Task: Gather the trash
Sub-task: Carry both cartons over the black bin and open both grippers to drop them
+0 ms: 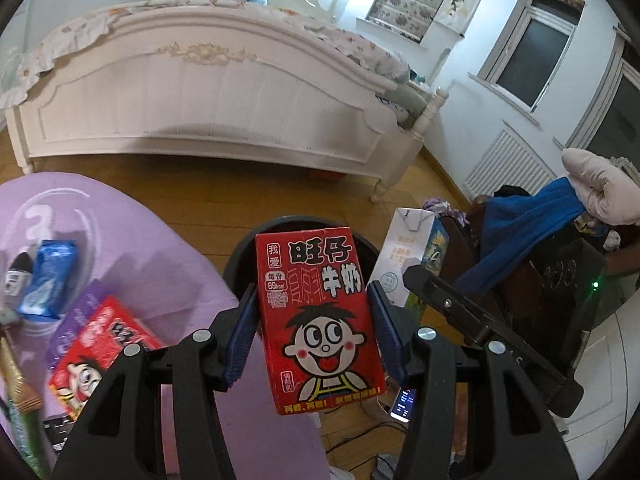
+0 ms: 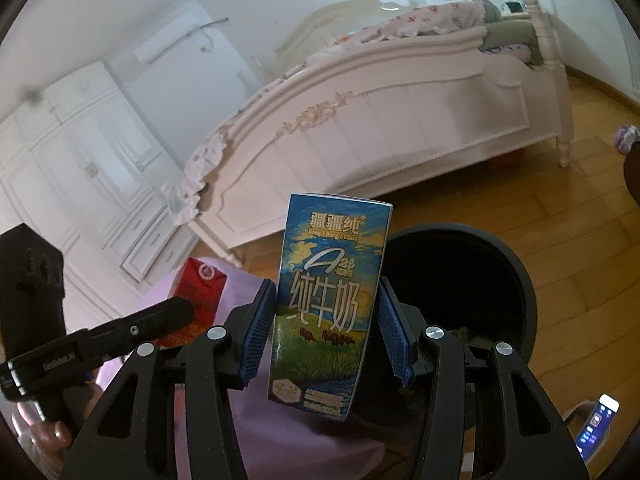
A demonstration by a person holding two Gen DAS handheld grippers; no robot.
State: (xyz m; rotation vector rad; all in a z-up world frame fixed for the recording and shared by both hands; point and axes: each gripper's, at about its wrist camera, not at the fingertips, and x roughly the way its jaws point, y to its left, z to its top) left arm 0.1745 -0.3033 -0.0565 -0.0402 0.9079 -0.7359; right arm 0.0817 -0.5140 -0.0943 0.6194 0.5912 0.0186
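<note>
My left gripper (image 1: pixel 313 334) is shut on a red milk carton (image 1: pixel 318 320) with a cartoon face, held upright above a black round bin (image 1: pixel 240 264). My right gripper (image 2: pixel 326 338) is shut on a blue milk carton (image 2: pixel 328 300), held upright beside the same bin (image 2: pixel 480 280). The blue carton also shows in the left wrist view (image 1: pixel 412 256), and the red carton in the right wrist view (image 2: pixel 198 296). More trash lies on the purple mat (image 1: pixel 132 240): a second red carton (image 1: pixel 100 352) and a blue packet (image 1: pixel 48 280).
A white bed (image 1: pixel 208 112) stands across the wooden floor (image 1: pixel 224 196). A phone (image 2: pixel 596 432) with a lit screen lies on the floor at the right. A dark chair with blue cloth (image 1: pixel 516 232) is to the right. White wardrobes (image 2: pixel 80 160) line the left wall.
</note>
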